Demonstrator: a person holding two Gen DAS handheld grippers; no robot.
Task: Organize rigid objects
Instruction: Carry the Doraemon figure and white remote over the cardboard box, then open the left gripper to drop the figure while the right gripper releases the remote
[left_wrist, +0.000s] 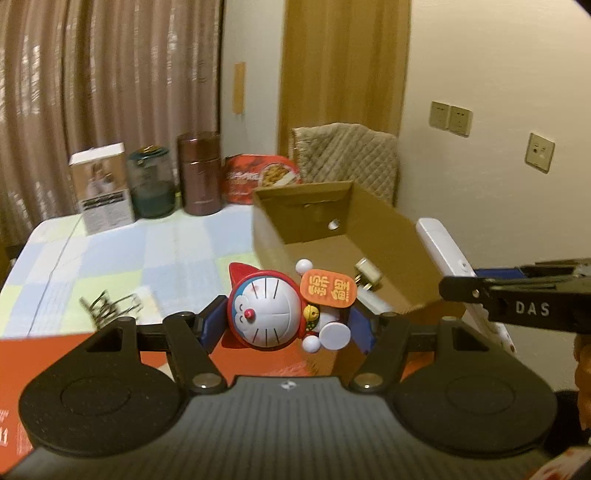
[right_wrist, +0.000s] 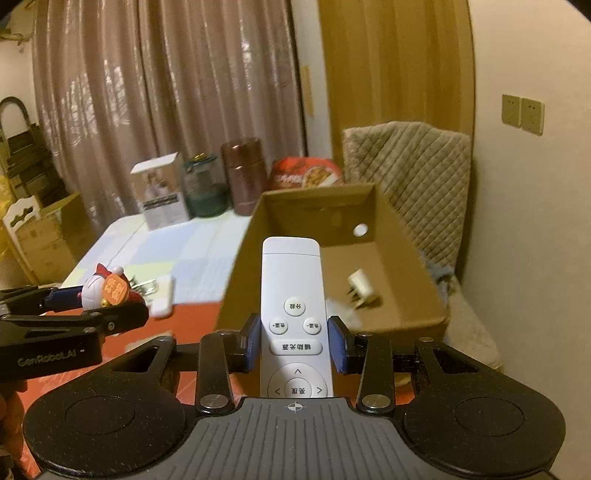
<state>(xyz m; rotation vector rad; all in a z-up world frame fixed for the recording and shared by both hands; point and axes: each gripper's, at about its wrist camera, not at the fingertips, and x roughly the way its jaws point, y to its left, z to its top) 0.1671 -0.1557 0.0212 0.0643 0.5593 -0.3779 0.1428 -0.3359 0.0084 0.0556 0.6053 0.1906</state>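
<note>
My left gripper (left_wrist: 286, 325) is shut on a round cat figurine (left_wrist: 271, 314) with a red hood and an orange sign, held lying on its side above the table. My right gripper (right_wrist: 295, 339) is shut on a white remote control (right_wrist: 293, 314), its blue pads pressing both long edges. An open cardboard box (left_wrist: 380, 225) stands just ahead of both; a white plug adapter (right_wrist: 362, 288) lies on its floor. In the left wrist view the right gripper (left_wrist: 458, 286) and the remote (left_wrist: 443, 243) sit at the right. In the right wrist view the left gripper (right_wrist: 114, 295) with the figurine (right_wrist: 105, 286) is at the left.
On the pastel checked tablecloth (left_wrist: 147, 254) lie metal clips (left_wrist: 110, 306) and a small white object (right_wrist: 162, 295). At the back stand a white carton (left_wrist: 101, 184), a glass jar (left_wrist: 151, 181), a brown canister (left_wrist: 199, 173) and a red tin (left_wrist: 258, 177). A padded chair (right_wrist: 410, 173) stands behind the box. A red sheet (left_wrist: 48, 354) lies near.
</note>
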